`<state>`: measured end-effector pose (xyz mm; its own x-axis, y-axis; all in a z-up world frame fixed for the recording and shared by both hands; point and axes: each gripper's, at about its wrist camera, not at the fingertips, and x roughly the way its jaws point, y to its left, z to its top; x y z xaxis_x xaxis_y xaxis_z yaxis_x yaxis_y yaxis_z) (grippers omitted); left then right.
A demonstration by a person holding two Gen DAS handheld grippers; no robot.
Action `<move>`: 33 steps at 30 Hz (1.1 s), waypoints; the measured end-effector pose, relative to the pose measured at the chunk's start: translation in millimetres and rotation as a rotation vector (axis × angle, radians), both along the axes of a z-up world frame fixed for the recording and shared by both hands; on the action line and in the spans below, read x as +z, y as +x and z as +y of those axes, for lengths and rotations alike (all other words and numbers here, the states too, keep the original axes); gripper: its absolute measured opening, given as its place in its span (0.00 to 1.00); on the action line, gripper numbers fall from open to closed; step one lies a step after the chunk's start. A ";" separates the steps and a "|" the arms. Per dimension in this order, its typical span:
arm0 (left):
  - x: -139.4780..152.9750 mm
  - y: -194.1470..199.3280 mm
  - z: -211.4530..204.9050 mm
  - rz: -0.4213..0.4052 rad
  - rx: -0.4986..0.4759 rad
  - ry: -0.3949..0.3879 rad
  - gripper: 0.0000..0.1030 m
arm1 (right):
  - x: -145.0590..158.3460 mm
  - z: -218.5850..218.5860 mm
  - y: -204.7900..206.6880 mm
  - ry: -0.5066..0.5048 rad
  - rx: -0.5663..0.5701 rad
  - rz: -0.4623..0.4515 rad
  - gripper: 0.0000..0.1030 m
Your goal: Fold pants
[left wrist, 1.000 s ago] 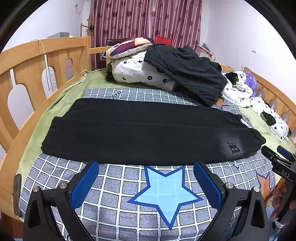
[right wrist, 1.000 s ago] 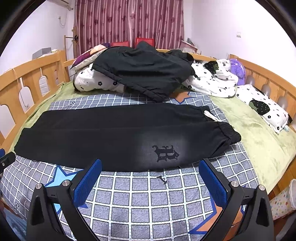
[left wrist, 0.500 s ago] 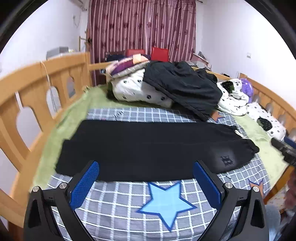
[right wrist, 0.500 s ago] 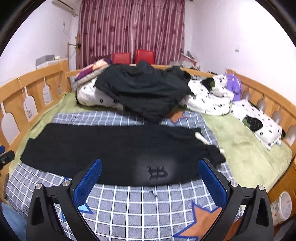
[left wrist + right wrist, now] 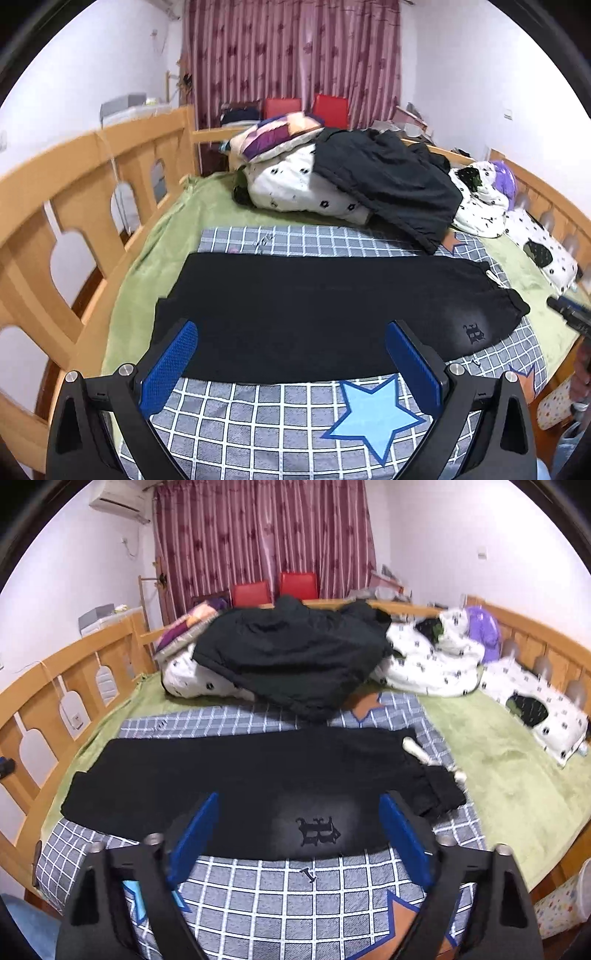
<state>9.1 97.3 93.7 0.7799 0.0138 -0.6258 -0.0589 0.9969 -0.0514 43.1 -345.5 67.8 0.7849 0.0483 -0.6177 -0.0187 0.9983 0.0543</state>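
Both grippers, the left gripper (image 5: 291,354) and the right gripper (image 5: 299,834), hang spread and empty above the near edge of the pants (image 5: 314,314), which lie flat on the checked blanket (image 5: 258,417). We risk pinching blanket together with cloth, or only one layer. Their long axis runs left-right, waistband at our right.

Lying matt and soft as black knit cloth, the pants (image 5: 325,314) on a checked woven blanket (image 5: 280,421) over a fuzzy green fleece sheet (image 5: 509,760). Showing as varnished, smooth light wood, the bed rail (image 5: 74,206). Looking like matt black plastic with shiny metal screws and rough blue rubbery pads, the left tool (image 5: 291,354) and right tool (image 5: 299,834).
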 end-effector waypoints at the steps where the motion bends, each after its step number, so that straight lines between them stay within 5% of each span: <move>1: -11.2 3.1 8.3 0.007 0.014 -0.019 0.99 | -13.1 -5.1 9.1 0.011 0.002 0.027 0.78; 5: -70.6 15.6 41.8 0.060 0.079 -0.082 0.99 | -64.6 -26.5 30.7 0.058 -0.008 0.095 0.72; 9: -141.6 28.1 73.1 0.131 0.132 -0.230 0.94 | -122.2 -52.2 41.4 0.102 -0.033 0.147 0.72; 14: -210.1 48.0 85.7 0.198 0.211 -0.297 0.92 | -168.3 -75.3 58.4 0.116 -0.071 0.178 0.72; 20: -261.1 67.9 105.1 0.242 0.294 -0.436 0.85 | -203.9 -100.9 85.2 0.234 -0.121 0.200 0.72; 23: -262.3 73.9 108.0 0.196 0.320 -0.438 0.85 | -219.2 -103.9 101.3 0.265 -0.137 0.219 0.71; 24: -263.4 79.8 108.4 0.201 0.324 -0.432 0.85 | -223.5 -103.2 105.2 0.270 -0.142 0.218 0.64; 27: -263.4 89.9 110.8 0.209 0.365 -0.410 0.62 | -228.6 -100.4 112.8 0.244 -0.151 0.201 0.36; 28: -262.7 91.8 112.6 0.212 0.389 -0.396 0.42 | -226.5 -98.8 113.5 0.240 -0.146 0.192 0.25; 29: -261.9 92.2 115.6 0.213 0.408 -0.389 0.18 | -223.0 -97.7 112.8 0.240 -0.150 0.182 0.25; 33: -246.8 88.3 125.9 0.200 0.391 -0.400 0.10 | -202.5 -96.0 107.5 0.233 -0.147 0.144 0.19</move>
